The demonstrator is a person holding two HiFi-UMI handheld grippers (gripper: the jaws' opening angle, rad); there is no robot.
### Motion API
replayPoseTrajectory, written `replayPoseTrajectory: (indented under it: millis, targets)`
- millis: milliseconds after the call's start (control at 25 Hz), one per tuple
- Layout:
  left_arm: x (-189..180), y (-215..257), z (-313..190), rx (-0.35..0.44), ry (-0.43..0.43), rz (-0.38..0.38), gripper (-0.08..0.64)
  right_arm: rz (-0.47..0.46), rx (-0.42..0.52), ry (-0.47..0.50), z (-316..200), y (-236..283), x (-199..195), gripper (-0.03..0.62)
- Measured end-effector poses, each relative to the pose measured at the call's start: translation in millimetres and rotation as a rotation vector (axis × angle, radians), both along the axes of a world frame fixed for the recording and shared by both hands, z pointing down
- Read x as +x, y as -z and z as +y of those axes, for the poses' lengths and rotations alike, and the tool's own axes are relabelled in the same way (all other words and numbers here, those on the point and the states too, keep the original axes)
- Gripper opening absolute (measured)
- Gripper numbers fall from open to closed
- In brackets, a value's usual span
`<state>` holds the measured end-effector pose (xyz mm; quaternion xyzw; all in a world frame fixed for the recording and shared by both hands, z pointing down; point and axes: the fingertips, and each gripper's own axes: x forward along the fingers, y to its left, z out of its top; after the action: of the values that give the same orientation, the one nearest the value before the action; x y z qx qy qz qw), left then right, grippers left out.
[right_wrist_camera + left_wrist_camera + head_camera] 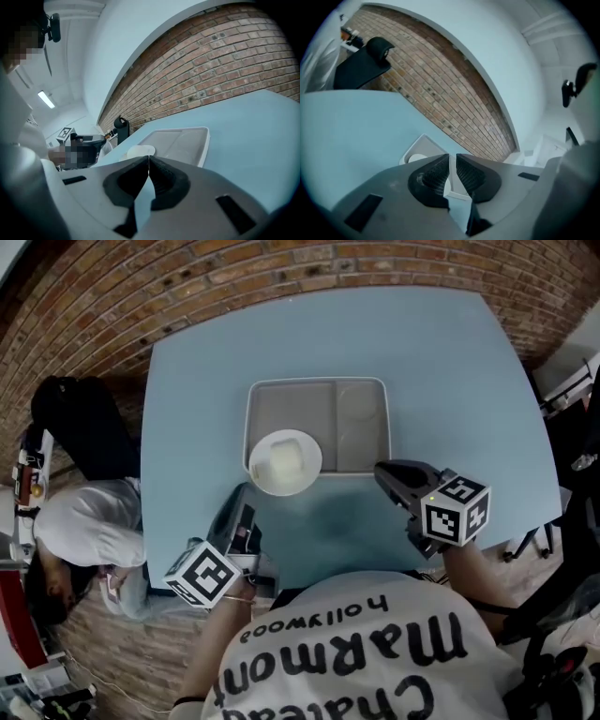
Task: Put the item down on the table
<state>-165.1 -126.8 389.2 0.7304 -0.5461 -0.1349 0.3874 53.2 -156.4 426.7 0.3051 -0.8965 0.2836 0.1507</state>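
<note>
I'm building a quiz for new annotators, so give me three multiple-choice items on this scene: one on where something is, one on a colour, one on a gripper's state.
1. Where is the white bowl?
A) at the near left corner of the tray
B) on bare tabletop, far right
C) on the floor
2. What colour is the table?
A) brown
B) light blue
C) black
3. How do the jaws of the right gripper stand?
A) wide apart
B) clamped on the bowl
C) together, nothing between

Answers: 1 A, the head view shows it there; 2 B, the top looks pale blue in every view; 3 C, the right gripper view shows the tips meeting.
</note>
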Motion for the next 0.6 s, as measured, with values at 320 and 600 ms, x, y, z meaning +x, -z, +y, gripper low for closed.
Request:
replayPoseTrajectory:
  millis: [320, 600]
  targets:
    - [67.3, 34.2, 14.5, 0.239, -0.247, -0.174, 0.035, -0.008, 0.032, 0.029, 11.2, 8.9, 8.5, 0.011]
    - [99.4, -7.9, 32.7, 0.149, -0.381, -0.161, 0.035, 0.0, 0.054, 0.082, 21.4, 6.8, 7.6, 0.011]
